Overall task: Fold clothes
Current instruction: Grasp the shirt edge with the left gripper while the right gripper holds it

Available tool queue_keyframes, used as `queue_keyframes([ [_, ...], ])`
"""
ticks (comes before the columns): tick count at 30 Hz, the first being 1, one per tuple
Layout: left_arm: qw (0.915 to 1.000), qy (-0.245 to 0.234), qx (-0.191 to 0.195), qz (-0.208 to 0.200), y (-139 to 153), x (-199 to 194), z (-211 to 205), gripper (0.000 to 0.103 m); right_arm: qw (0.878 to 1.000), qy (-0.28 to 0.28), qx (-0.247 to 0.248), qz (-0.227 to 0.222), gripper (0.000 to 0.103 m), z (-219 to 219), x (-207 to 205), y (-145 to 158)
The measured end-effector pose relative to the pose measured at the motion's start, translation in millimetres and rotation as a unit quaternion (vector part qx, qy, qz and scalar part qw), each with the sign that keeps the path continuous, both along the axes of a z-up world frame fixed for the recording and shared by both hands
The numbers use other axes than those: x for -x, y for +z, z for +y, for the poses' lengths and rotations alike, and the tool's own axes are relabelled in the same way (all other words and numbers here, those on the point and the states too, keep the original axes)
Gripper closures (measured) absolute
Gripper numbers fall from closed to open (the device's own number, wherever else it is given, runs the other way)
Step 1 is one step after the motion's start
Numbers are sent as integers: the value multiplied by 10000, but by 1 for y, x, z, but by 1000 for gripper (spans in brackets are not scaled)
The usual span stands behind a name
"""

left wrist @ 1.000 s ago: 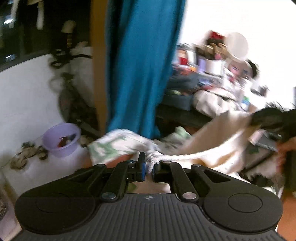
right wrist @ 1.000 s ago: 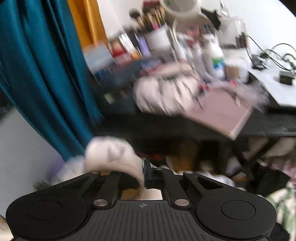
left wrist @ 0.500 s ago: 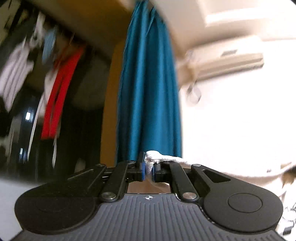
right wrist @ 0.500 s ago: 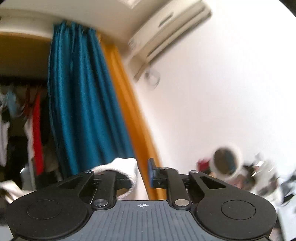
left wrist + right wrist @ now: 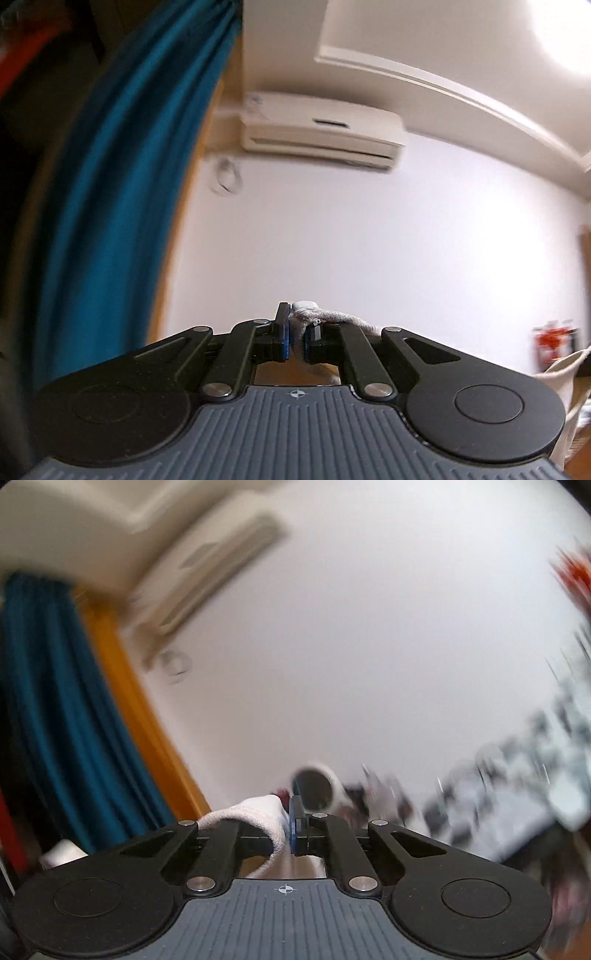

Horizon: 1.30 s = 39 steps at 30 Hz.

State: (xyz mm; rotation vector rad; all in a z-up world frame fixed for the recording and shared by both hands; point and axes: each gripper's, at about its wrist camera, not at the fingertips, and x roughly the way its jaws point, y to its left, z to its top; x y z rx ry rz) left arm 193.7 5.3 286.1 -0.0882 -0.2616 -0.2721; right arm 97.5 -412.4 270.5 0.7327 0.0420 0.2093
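Currently I log: left gripper (image 5: pixel 296 341) clenched on one bunched corner of the white garment (image 5: pixel 325 318), cloth trailing right; right gripper (image 5: pixel 287 829) pinching the garment's other corner, cloth trailing left. Long axis spans between jaws; both raised toward the air conditioner (image 5: pixel 321 129).

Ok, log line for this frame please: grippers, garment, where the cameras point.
left gripper: shut on white garment | right gripper: shut on white garment | both raised | cameras face wall, air conditioner

Left claw (image 5: pixel 296 339) and right claw (image 5: pixel 289 829) clamped (tilted upward).
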Motion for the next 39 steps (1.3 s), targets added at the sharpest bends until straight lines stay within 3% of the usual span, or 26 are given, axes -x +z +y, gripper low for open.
queue_keyframes([
  [2,9990,-417,97,161,-8,-7,-13,96,9989,-311,-257,224,97,-12,26,-6],
  [6,9933,-1111,74,291,-14,-11,-61,96,9888,-1461,-306,78,97,-31,83,-23],
  [11,9829,-1813,-93,309,-15,-11,-144,96,9764,-1974,-587,646,98,-80,136,-63],
  [16,9756,-2192,-117,-67,-4,10,-245,96,9668,-2457,-677,196,98,-168,191,-84],
  [20,9661,-2557,310,176,-11,18,-325,96,9625,-2342,-1248,560,98,-263,214,-103],
  [24,9641,-2579,605,197,-19,29,-386,96,9667,-2158,-1122,802,98,-344,229,-107],
  [33,9652,-2567,364,338,-29,17,-478,96,9673,-2529,-130,147,98,-435,258,-78],
  [37,9648,-2591,189,416,-37,0,-519,95,9601,-2791,64,-168,98,-476,260,-66],
  [39,9608,-2717,195,521,-44,-7,-536,95,9541,-2924,562,-313,98,-492,251,-61],
])
